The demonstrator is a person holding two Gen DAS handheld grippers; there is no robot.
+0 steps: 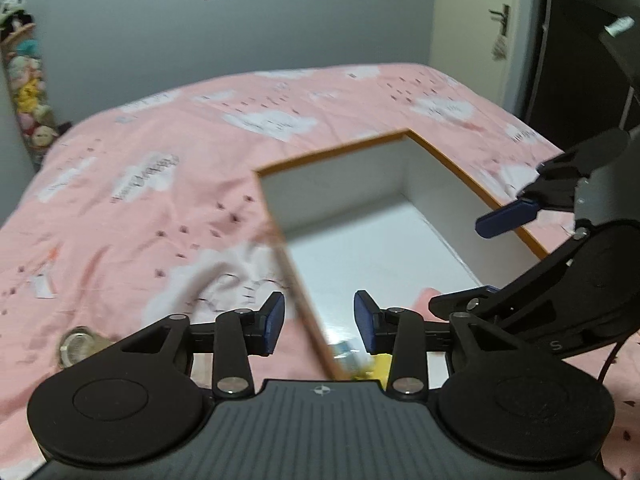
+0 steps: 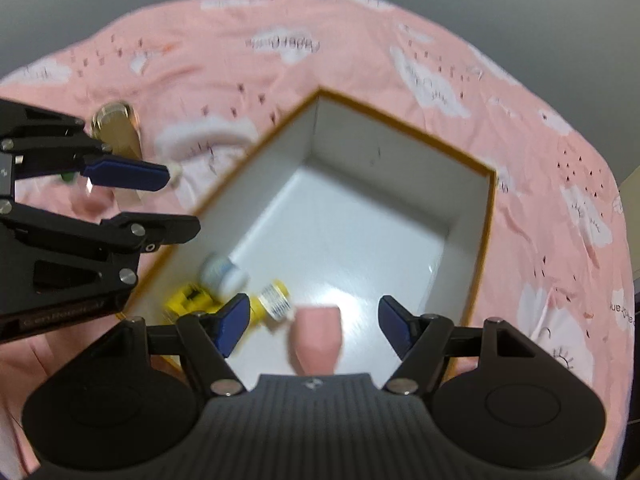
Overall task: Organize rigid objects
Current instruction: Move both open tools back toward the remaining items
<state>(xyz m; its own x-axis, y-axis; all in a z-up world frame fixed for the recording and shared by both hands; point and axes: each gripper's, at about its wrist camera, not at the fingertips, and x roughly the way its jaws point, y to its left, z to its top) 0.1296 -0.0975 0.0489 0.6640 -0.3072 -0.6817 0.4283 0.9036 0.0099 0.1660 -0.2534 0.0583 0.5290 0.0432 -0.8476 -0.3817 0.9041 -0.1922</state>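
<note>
Reading the scene from left to right, I find the shiny gold-and-glass bottle [image 2: 118, 130] lying on the pink bedspread [image 2: 360, 52], outside the white box [image 2: 486, 216] and off its left wall, with its cap toward the far side of the bed and its long axis running roughly away from me. My left gripper [image 1: 319, 322] is the nearer one: in the right wrist view its blue pad [image 2: 128, 174] hangs just in front of that bottle, while its own camera shows the jaws partly apart with nothing between them, straddling the box's orange-edged left wall, and the bottle's metal cap [image 1: 78, 346] low at the left, beside the left finger. So I judge the next pick falls to the left hand, which has to swing outward to the left and turn its jaws across the bottle's narrow width, not along its length. Inside the box, in the near left corner, lie a white bottle [image 2: 224, 274], a yellow item [image 2: 190, 300] and a small labelled jar [image 2: 276, 300], blurred but clearly on the floor. Further right, a pink cup [image 2: 318, 336] sits under my right gripper [image 2: 312, 326], whose jaws stand wide and clear of it on both sides, holding nothing. The right half of the box floor is bare.
</note>
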